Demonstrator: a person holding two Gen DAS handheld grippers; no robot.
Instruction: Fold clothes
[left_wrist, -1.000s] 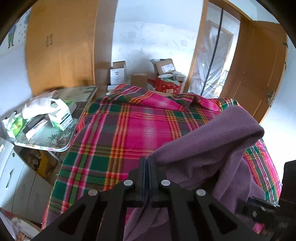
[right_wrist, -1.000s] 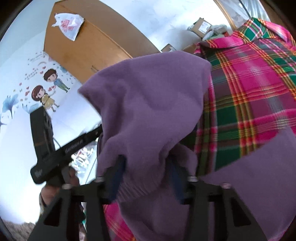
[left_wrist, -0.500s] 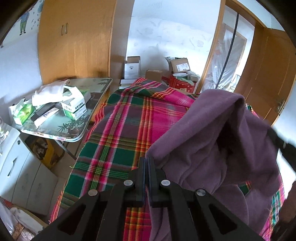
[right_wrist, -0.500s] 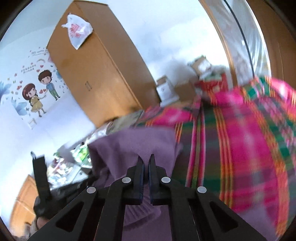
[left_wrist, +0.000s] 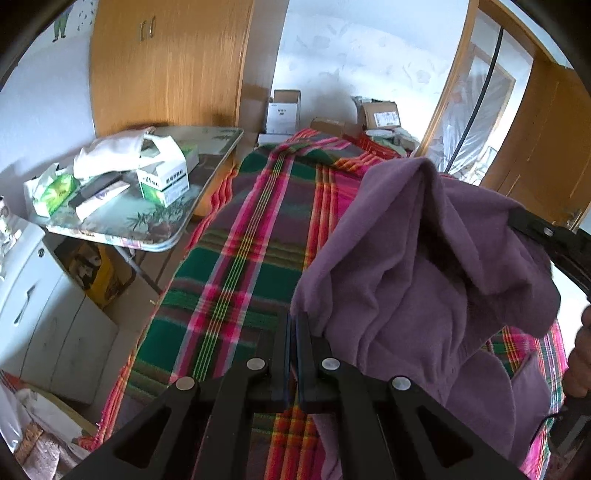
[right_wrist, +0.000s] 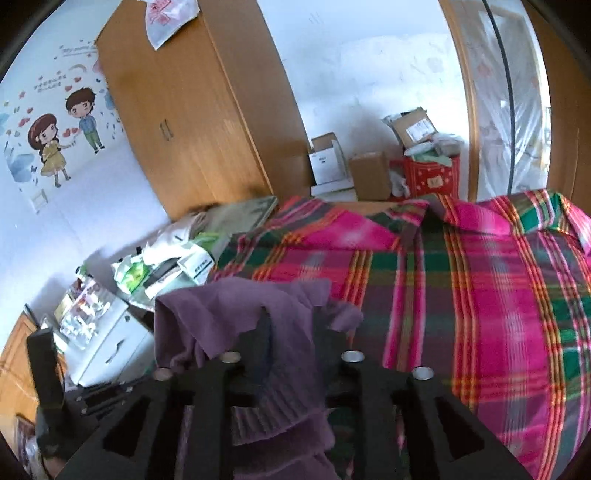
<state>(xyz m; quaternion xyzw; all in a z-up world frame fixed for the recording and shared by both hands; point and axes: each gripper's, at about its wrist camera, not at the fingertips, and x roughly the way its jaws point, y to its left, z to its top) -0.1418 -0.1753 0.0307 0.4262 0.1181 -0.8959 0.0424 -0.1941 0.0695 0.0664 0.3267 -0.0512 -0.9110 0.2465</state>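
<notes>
The soft purple knit sweater is held up in the air over the bed, bunched and draped, with part of it trailing down onto the pink-and-green plaid bedspread. An edge of it is pinched in the left claw, whose fingers are pressed together on the fabric at the sweater's lower left corner. In the right wrist view a ribbed hem or cuff of the same sweater is clamped in the right claw; the fingers there are kept a bit apart by the thick knit caught between them. So the garment is hung between both claws, off the bed for the most part and not flat at all.

Judging by that, the step in hand looks like a lift or carry-over of the sweater, either to be spread out or to have one part brought over another; which of the two can't be told from this moment. Whatever comes next, both grips need to be kept firm and the cloth kept taut between them, since loose knit sags and slips easily.

Off to the side, a cluttered floral-print tabletop with white-and-green boxes is seen, plus an orange wooden wardrobe.
</notes>
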